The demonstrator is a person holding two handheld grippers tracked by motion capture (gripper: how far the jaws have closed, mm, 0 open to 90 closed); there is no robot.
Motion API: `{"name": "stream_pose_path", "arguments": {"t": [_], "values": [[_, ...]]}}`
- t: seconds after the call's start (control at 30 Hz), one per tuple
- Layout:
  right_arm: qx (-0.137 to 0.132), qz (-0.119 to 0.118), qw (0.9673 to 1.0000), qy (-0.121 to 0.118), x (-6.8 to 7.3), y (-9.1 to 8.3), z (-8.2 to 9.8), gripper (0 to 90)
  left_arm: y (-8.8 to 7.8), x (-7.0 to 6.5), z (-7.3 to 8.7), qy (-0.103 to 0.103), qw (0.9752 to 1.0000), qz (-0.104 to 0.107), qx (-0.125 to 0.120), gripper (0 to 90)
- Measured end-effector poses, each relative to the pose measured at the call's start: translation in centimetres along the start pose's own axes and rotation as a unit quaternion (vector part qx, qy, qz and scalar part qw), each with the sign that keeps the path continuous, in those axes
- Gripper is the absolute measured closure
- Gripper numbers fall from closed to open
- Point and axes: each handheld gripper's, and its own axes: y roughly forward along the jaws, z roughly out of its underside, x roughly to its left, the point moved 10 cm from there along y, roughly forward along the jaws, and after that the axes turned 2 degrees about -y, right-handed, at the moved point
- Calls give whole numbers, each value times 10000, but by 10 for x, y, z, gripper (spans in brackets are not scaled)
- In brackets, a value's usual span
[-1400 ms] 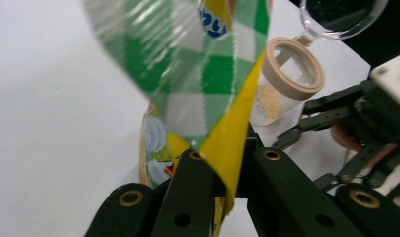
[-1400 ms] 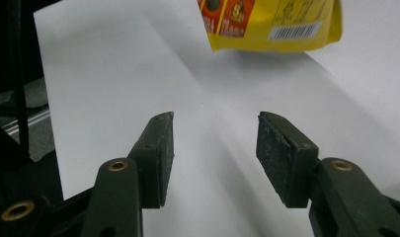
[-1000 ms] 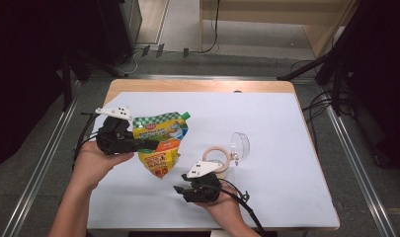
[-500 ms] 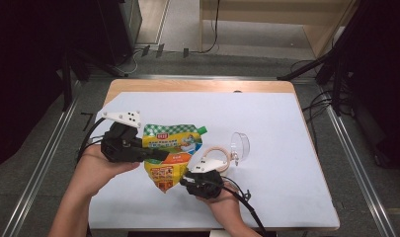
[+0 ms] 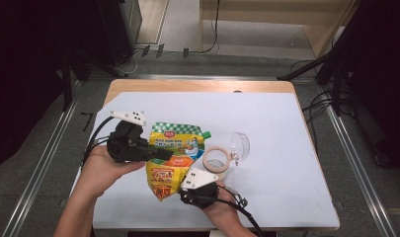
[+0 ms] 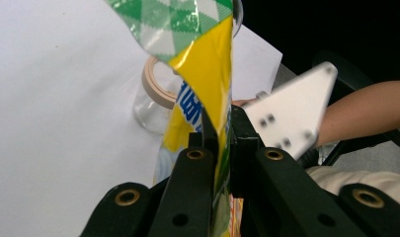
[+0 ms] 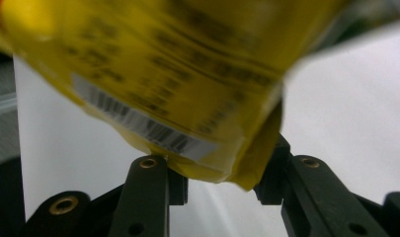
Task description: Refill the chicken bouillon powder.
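The pouch (image 5: 175,153) sits left of the tape roll (image 5: 216,159); the jar (image 5: 239,146) lies just right of the roll, all toward the table's (image 5: 286,148) near-left.

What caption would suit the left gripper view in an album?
The left gripper pinches a yellow-and-green pouch upright, with a roll of tape on the white table behind.

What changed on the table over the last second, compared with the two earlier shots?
The left gripper, shut on the yellow pouch, carried it toward the right gripper and turned it more upright in the high view. The pouch's bottom corner now sits between the right gripper's jaws, which have just been closing then easing open a little. The tape roll and clear jar stayed put.
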Motion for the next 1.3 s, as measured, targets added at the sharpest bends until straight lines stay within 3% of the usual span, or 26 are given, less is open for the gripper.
{"name": "stream_pose_path", "arguments": {"t": [0.03,0.1,0.17,0.27,0.53,0.67,0.73,0.83,1.1,1.3], "values": [[29,21,9999,-147,3,0,-1,661,2,0,-1,-9,10000,4,-23,895],[-4,-75,9998,-159,10,-1,-3,662,4,-1,-2,-69,10000,-22,-62,890],[-22,-166,9998,-89,14,-1,-5,662,8,1,-3,-103,9997,-195,-39,872],[-8,-262,9997,-31,17,-2,-6,662,15,2,-1,-146,9995,-265,58,832],[-16,-692,9974,200,33,-6,-13,664,31,4,-1,-229,9992,-318,119,780],[-83,-754,9971,107,39,-8,-16,632,41,5,3,-338,9985,-321,278,776],[-73,-833,9965,62,44,-9,-18,622,45,4,4,-275,9985,-344,326,776],[-89,-931,9955,165,48,-10,-19,619,51,4,4,-336,9979,-394,401,764],[-190,-1172,9918,471,49,-13,-24,619,61,7,3,-593,9968,-357,409,698],[-175,-1182,9919,423,51,-14,-26,607,69,10,2,-913,9938,-332,537,719]]}}
